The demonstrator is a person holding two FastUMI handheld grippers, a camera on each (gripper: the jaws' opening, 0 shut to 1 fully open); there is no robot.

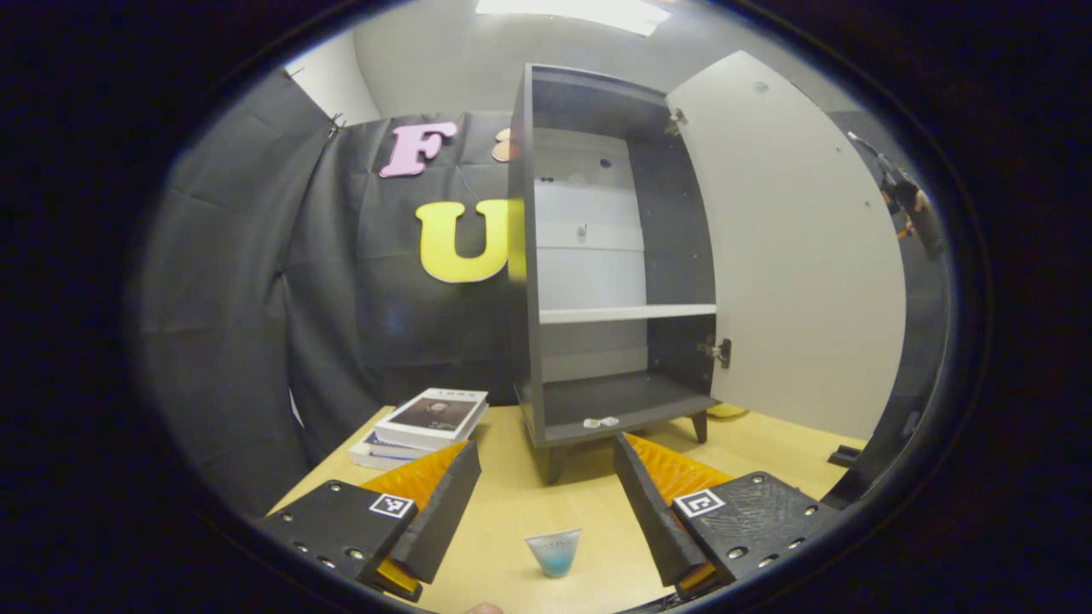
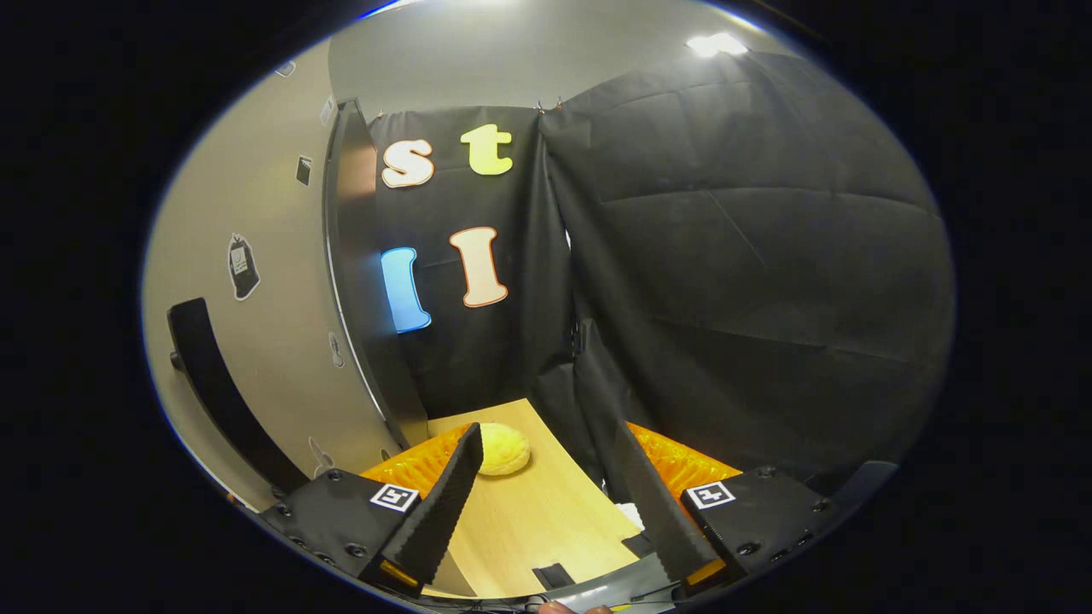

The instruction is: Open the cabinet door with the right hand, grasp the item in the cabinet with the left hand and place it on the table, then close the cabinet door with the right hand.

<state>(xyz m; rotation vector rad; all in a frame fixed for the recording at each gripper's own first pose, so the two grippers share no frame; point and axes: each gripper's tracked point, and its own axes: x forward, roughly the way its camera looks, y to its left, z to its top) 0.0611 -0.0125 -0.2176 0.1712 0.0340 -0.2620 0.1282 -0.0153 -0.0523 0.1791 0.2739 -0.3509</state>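
partly cropped, cup (image 1: 554, 551) between fingers (image 1: 444, 512).

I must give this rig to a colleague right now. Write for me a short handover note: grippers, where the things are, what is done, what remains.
Left gripper: open, holds nothing, just above the table.
Right gripper: open, holds nothing, beside the open cabinet door.
Cabinet: door swung wide; both shelves look bare.
Small cup: stands on the table between the left gripper's fingers, apparently the item taken out.
Done: door opened, cup apparently placed.
Left: close the door with the right gripper.
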